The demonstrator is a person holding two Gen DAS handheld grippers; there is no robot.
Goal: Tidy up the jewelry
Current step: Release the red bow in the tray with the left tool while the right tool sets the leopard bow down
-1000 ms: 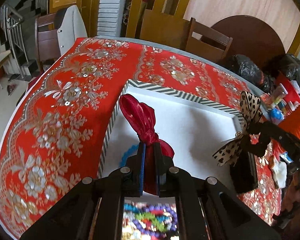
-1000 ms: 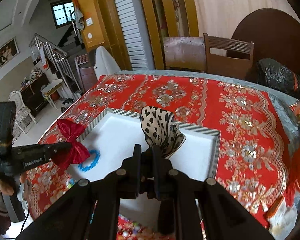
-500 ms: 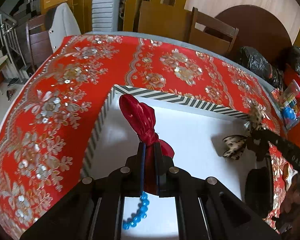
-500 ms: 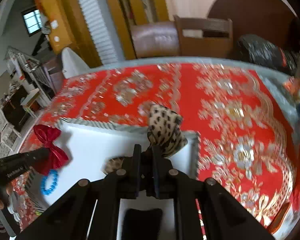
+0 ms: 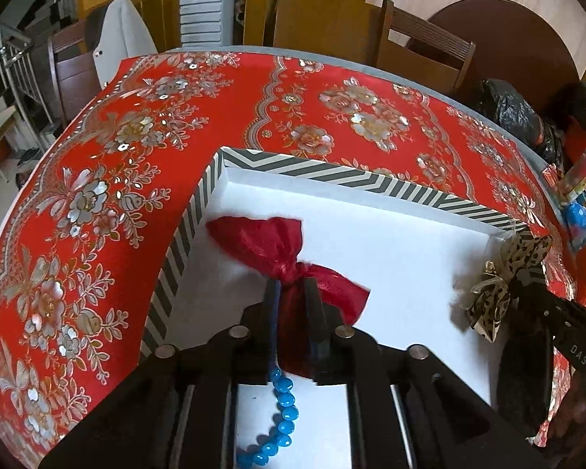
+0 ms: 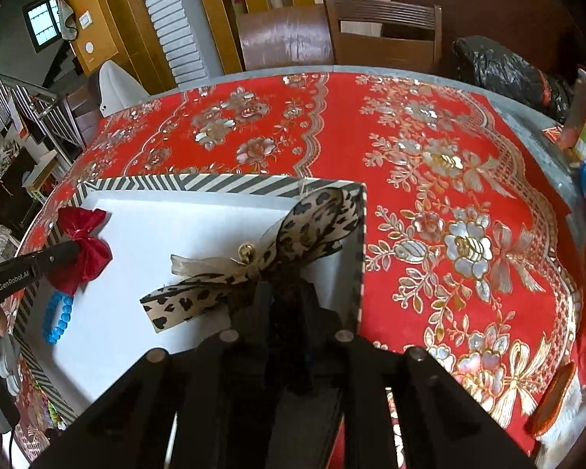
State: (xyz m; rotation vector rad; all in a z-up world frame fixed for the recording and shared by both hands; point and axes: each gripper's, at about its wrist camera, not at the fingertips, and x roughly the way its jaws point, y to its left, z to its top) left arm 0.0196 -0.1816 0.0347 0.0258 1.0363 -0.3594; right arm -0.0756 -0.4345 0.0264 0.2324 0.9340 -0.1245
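Red bow sits pinched at its knot between the closed jaws of the left gripper in the left wrist view, one loop fanning out ahead and to the left of the jaws, the other bunched just to their right. Under the jaws lies the white floor of a shallow tray with a black-and-white striped rim, resting on a red floral tablecloth. A blue bead bracelet lies on the tray floor just behind and below the jaws. Off to the right of the jaws, near the tray's far right corner, the right gripper grips a leopard-print bow.

From the right wrist view, the right gripper has its jaws closed on the leopard-print bow at its centre; one loop rises ahead of the jaws toward the tray corner, and the tails trail to the left over the white floor. A small gold charm hangs at the knot. Well to the left of the jaws, the left gripper holds the red bow above the tray's left edge, with the blue bead bracelet lying on the tray floor below it. The tablecloth spreads to the right of the jaws.
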